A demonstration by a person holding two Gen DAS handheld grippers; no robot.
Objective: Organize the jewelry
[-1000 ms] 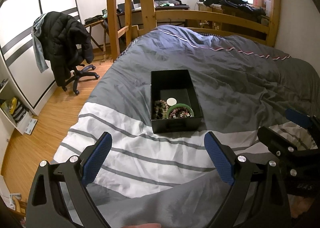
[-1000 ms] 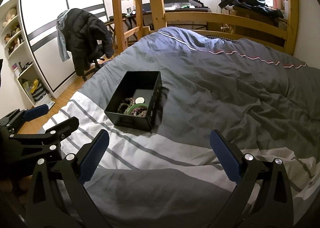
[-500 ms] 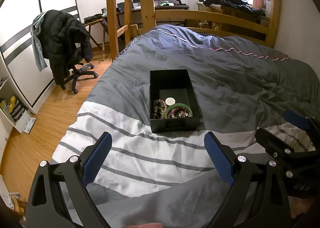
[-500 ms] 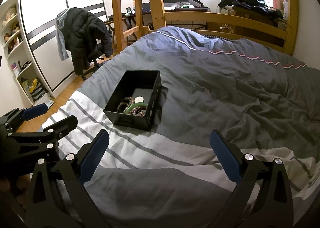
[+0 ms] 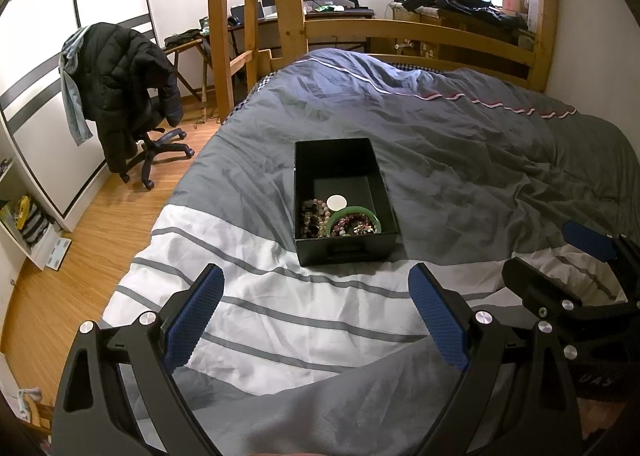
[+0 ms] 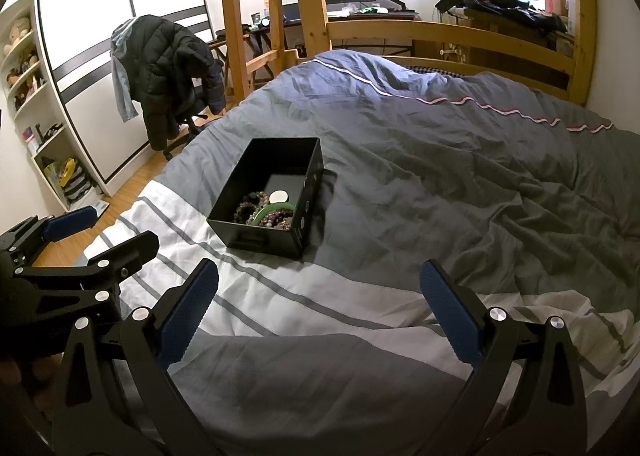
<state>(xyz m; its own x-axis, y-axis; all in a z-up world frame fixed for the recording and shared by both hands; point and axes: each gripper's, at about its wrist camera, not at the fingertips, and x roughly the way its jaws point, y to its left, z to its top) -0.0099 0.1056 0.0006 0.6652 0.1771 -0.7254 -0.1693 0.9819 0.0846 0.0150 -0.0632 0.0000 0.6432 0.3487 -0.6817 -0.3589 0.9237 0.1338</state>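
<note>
A black open box (image 5: pixel 308 171) stands on the bed's duvet; it also shows in the right wrist view (image 6: pixel 256 234). Inside lie a green bangle (image 5: pixel 351 211), beaded bracelets (image 5: pixel 310 215) and a white round disc (image 5: pixel 337 201). My left gripper (image 5: pixel 316 314) is open and empty, held above the white striped part of the duvet, short of the box. My right gripper (image 6: pixel 318 310) is open and empty, to the right of the left one and nearer than the box. Each gripper shows at the edge of the other's view.
The grey and white duvet (image 5: pixel 460 159) covers the bed. A wooden bed frame and ladder (image 5: pixel 224 35) stand at the far end. An office chair with a black jacket (image 5: pixel 128 95) stands on the wooden floor at left. Shelves (image 6: pixel 44 127) line the left wall.
Both grippers have drawn back slightly from the box, which appears a little farther away. Both stay open and empty.
</note>
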